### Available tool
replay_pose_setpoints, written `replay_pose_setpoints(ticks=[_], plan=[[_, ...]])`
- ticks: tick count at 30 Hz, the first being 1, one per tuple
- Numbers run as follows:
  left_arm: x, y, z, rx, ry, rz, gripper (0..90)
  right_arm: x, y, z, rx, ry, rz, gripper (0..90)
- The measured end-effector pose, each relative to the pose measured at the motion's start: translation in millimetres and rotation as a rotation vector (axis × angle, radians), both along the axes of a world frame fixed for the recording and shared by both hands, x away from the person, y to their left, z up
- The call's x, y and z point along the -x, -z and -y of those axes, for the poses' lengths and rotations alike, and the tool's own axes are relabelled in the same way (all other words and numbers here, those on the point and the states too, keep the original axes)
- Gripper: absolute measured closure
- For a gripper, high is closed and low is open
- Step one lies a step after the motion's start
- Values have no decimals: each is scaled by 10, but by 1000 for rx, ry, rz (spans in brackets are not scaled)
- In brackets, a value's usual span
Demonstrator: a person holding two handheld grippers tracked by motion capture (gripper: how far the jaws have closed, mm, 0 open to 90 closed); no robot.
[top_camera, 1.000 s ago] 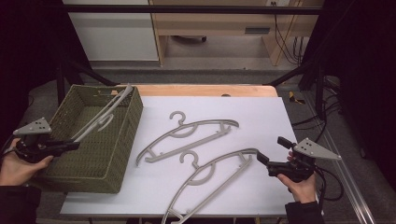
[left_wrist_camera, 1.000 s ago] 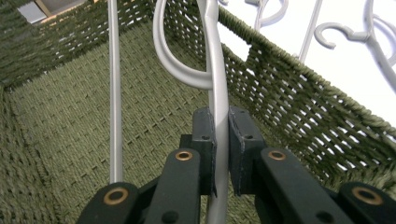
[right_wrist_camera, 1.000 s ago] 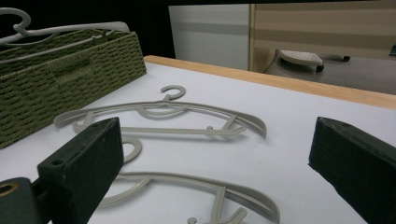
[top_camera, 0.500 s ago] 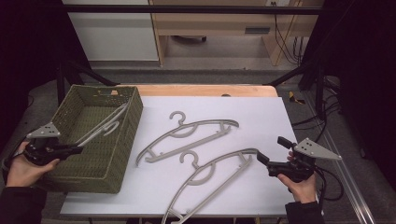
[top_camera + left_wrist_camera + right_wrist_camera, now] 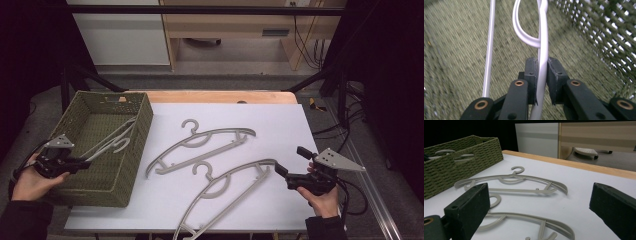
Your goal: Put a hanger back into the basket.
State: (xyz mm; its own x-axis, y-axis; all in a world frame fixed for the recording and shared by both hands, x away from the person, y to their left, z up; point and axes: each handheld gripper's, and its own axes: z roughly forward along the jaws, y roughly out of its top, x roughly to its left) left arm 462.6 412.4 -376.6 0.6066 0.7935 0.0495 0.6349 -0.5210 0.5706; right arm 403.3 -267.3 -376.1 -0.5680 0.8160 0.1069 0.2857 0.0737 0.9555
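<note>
A grey hanger (image 5: 112, 140) lies slanted inside the green woven basket (image 5: 142, 125) at the table's left. My left gripper (image 5: 87, 161) reaches over the basket's left wall and is shut on the hanger's lower end. In the left gripper view the hanger (image 5: 543, 37) runs between the pads (image 5: 531, 75). The jaws have just eased a little, with the hanger still touching both pads. Two more grey hangers lie flat on the white tabletop (image 5: 280, 120), one farther back (image 5: 200, 142) and one nearer (image 5: 225, 182). My right gripper (image 5: 291, 160) stands open at the right, just past the near hanger's tip, with nothing between its fingers.
In the right gripper view the far hanger (image 5: 511, 178) and the near hanger (image 5: 524, 216) lie ahead, with the basket (image 5: 461, 157) beyond at the left. A wooden strip (image 5: 215, 96) edges the table's far side. White cabinets and a desk stand behind.
My left hand has sunk and carried the hanger down. Its far end, which poked over the basket's back rim, now lies inside the basket. The right hand has kept still.
</note>
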Motion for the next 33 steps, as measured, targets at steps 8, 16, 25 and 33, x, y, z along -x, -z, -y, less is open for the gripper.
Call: replay_pose_setpoints(ticks=[8, 16, 25, 33], plan=[[45, -46, -28, 23, -36, 26, 726, 0, 0, 3, 0, 1, 0, 33], [157, -241, 74, 78, -32, 130, 568, 1, 2, -3, 1, 1, 1, 33], [251, -384, 305, 180, -51, 261, 368, 8, -8, 2, -4, 1, 2, 33], [357, -444, 595, 246, -10, 324, 242, 4, -5, -3, -1, 1, -2, 32]])
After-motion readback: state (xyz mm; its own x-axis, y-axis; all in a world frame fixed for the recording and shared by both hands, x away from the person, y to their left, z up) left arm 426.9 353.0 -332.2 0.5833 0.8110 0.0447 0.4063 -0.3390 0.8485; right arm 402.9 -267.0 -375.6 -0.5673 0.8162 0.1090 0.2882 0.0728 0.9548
